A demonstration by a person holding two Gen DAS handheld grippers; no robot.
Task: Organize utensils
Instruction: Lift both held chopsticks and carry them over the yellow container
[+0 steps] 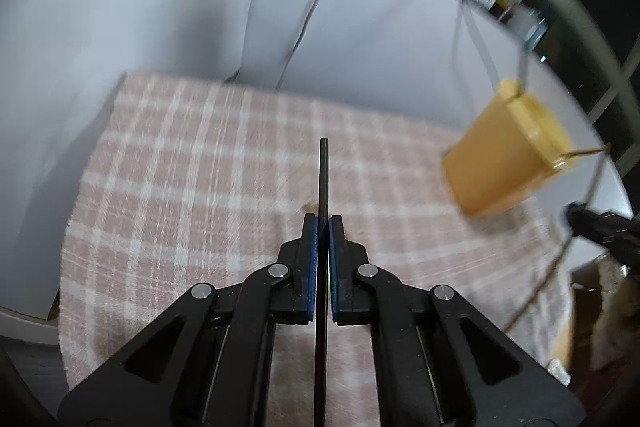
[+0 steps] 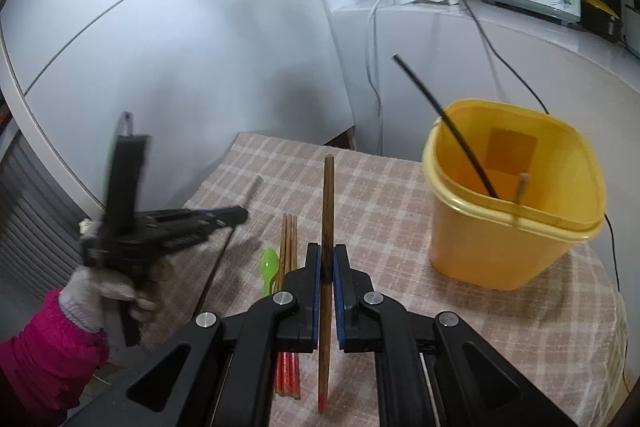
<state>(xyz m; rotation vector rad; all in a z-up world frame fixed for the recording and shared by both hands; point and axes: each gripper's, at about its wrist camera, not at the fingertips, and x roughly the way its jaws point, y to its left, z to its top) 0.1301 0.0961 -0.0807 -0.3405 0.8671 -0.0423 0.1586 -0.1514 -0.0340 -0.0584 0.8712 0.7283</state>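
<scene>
Tablecloth (image 2: 384,195), pink-and-white checked, lies under everything you are working on, and the yellow plastic bin (image 2: 516,227) stands on it; take that bin as your landmark. Inside the bin a black chopstick (image 2: 452,131) leans against the left rim with its end sticking up well above it, and a short brown stick end (image 2: 522,187) shows near the front wall.

Your left gripper (image 1: 323,223) is well to the left of the bin, and its fingers are pressed together on a second black chopstick (image 1: 324,179), which points straight ahead past the blue pads (image 1: 313,267). From the right wrist camera the same tool appears blurred, held in your white-gloved left hand (image 2: 100,295), and its fingertips cannot be made out there.

Your right gripper (image 2: 327,251) sits left of the bin and nearer to you, with its fingers clamped on a brown wooden chopstick (image 2: 328,203) whose red-tipped end hangs down toward you. Further left of the bin, just beside that gripper, a bundle of brown chopsticks with red ends (image 2: 289,247) lies flat on the cloth. A small green plastic spoon (image 2: 269,269) lies just left of the bundle.
</scene>
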